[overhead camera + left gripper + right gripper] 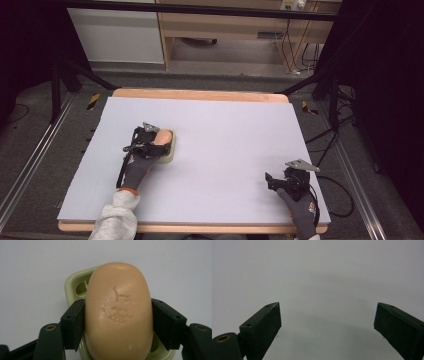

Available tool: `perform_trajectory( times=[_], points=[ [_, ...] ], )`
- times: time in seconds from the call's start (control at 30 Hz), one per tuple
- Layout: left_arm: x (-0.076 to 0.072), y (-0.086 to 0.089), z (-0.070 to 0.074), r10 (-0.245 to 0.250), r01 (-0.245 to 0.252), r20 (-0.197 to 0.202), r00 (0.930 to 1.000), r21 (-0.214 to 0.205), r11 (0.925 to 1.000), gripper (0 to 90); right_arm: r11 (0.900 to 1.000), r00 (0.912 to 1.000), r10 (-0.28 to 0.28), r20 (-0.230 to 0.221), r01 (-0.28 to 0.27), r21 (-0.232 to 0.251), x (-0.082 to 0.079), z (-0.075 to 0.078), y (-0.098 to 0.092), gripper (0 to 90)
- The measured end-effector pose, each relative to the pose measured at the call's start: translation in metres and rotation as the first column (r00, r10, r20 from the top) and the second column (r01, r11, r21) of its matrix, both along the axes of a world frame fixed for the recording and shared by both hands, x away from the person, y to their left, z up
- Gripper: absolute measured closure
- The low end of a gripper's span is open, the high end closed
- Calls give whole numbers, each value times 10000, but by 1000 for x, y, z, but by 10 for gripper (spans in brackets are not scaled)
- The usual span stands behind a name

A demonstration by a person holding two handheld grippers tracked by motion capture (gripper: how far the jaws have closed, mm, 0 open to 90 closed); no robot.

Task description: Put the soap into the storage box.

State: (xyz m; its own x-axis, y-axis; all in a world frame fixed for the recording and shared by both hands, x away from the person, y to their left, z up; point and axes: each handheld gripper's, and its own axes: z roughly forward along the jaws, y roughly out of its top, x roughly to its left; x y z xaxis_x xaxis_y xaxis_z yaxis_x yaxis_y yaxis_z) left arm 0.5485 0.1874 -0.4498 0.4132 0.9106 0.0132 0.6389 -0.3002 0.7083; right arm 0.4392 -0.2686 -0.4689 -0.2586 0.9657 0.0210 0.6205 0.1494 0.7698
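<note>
Over the table [210,120], left tongs [117,322] clamp soap [118,312].

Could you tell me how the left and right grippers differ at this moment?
The left gripper is shut on the soap, its pads pressing both sides above the green dish; the right gripper stands open with nothing between its jaws. In the high view the left is mid-table and the right is near the front right corner. Both have black jaws and gloved hands holding them.

No legible text (soap emboss unreadable)
</note>
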Motion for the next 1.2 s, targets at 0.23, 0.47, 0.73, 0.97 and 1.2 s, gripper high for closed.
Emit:
perform_trajectory(
  times=[0.23, 0.47, 0.73, 0.97, 1.2],
  points=[
    [0, -1, -1, -78, 78, -1, 10000, 0, 10000, 309, 10000, 10000, -9, -20, 9, 1, 0, 0, 0, 76],
    [-6, 5, 13, -25, 44, 485, 9988, -390, 9992, 304, 10000, 10000, -15, 1, 15, -15, 0, 0, 0, 76],
    [-22, 14, 25, -425, 490, 896, 9951, -720, 9962, 304, 9999, 9999, -113, 107, 113, 2, 0, 1, -1, 76],
    [-41, 24, 27, -865, 996, 1123, 9899, -1170, 9881, 300, 9995, 9995, -306, 123, 306, -15, 0, 0, -3, 69],
    [-60, 34, 21, -1097, 1239, 1141, 9874, -1258, 9843, 295, 9986, 9985, -526, 122, 527, -104, 0, 0, -7, 63]
  ],
)
